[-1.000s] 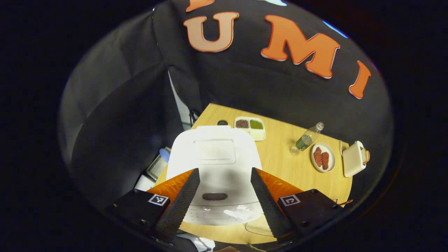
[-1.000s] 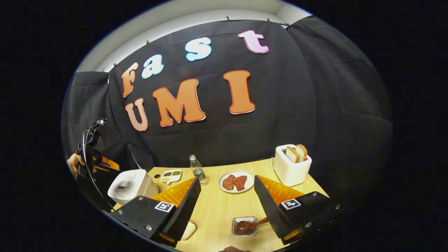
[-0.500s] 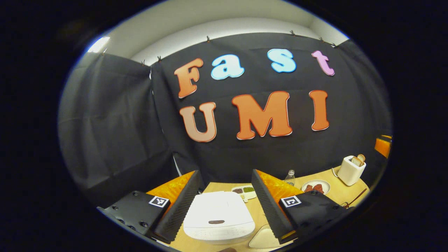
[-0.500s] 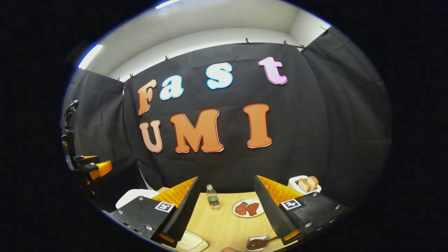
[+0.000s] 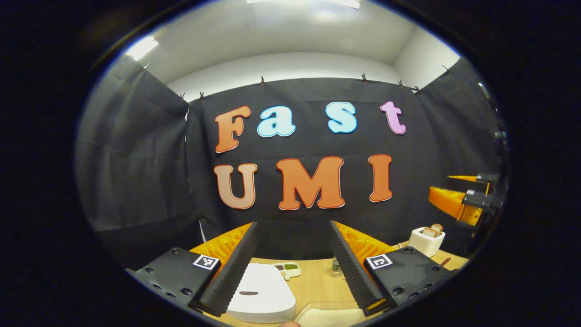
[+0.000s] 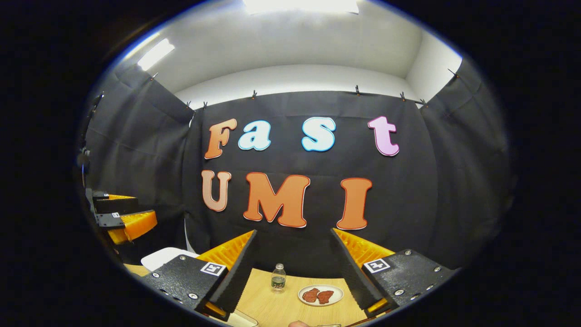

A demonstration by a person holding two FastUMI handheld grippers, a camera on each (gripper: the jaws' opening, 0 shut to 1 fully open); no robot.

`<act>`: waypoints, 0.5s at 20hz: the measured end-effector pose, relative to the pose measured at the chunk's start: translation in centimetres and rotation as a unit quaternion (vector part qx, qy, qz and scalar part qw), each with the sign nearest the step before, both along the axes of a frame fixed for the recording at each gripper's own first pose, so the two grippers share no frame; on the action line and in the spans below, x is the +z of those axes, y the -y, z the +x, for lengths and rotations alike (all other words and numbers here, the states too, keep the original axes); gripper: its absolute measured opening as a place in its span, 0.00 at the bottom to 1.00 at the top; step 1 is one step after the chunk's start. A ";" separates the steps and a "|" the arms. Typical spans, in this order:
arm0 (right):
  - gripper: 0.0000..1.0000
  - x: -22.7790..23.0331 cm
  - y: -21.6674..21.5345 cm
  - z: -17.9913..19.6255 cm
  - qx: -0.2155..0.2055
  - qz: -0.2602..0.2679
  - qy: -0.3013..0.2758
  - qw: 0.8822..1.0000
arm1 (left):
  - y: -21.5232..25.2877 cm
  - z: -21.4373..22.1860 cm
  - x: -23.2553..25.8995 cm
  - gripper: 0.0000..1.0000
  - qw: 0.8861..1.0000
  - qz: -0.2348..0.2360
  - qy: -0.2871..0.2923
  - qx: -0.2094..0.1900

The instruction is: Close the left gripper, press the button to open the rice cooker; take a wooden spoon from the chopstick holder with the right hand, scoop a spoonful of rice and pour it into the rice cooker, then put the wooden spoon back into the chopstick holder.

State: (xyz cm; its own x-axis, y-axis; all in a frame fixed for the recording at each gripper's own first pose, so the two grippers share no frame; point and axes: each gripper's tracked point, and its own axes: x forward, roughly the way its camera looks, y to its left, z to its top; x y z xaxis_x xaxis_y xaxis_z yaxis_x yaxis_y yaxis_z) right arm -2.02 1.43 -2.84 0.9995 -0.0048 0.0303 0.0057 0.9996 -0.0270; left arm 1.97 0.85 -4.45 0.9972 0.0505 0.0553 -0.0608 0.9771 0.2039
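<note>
While both grippers are held level above a wooden table [image 5: 317, 284], their fingers stand wide apart and hold nothing. Seen from the left gripper [image 5: 292, 268], the white rice cooker [image 5: 261, 295] sits low at left with its lid down, then a small sectioned dish [image 5: 287, 269], then a toaster [image 5: 426, 240]. Seen from the right gripper [image 6: 294, 272], a bottle [image 6: 278, 277] stands just left of a plate [image 6: 320, 295].

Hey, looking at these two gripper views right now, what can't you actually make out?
- Rice cooker, left gripper view: its left side sits behind the left gripper's own finger.
- Divided dish, left gripper view: contents too small to identify.
- Toaster, left gripper view: small and far off, details unclear.
- Plate, right gripper view: the reddish food is too small to name.
</note>
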 end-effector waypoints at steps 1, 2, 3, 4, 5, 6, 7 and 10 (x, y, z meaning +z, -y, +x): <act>0.95 -0.1 -0.2 0.0 0.002 -0.001 -0.002 1.000 | 0.1 -0.2 -0.6 1.00 1.000 0.003 -0.004 -0.001; 0.95 -0.4 -0.5 0.1 0.004 0.001 -0.006 1.000 | 0.8 -0.4 -0.6 1.00 1.000 0.003 -0.002 -0.007; 0.95 -0.6 -0.5 0.2 0.005 0.002 -0.011 1.000 | 1.1 -0.5 -0.4 1.00 1.000 0.004 0.001 -0.008; 0.95 -0.9 -0.2 0.3 0.003 0.004 -0.014 1.000 | 1.0 -0.5 -0.3 1.00 1.000 0.005 0.002 -0.009; 0.95 -0.9 -0.1 0.4 0.001 0.009 -0.017 1.000 | 1.1 -0.5 -0.2 0.99 1.000 0.002 0.003 -0.009; 0.95 -1.0 0.0 0.7 0.000 0.012 -0.018 1.000 | 1.4 -0.5 -0.2 0.99 1.000 -0.003 0.003 -0.010; 0.95 -1.0 0.1 0.7 0.001 0.015 -0.017 1.000 | 1.5 -0.4 -0.2 0.98 1.000 -0.008 0.004 -0.012; 0.96 -1.2 0.4 1.0 -0.001 0.018 -0.020 1.000 | 1.3 -0.1 0.5 0.99 1.000 -0.010 0.010 -0.008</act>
State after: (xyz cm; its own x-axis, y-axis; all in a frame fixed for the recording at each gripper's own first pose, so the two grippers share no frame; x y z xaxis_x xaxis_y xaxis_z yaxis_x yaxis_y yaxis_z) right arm -1.00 1.03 -4.03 0.9999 -0.0063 -0.0106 0.0064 0.9999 0.0085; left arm 1.84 -0.45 -3.90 0.9965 0.0361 0.0750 -0.0493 0.9819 0.1831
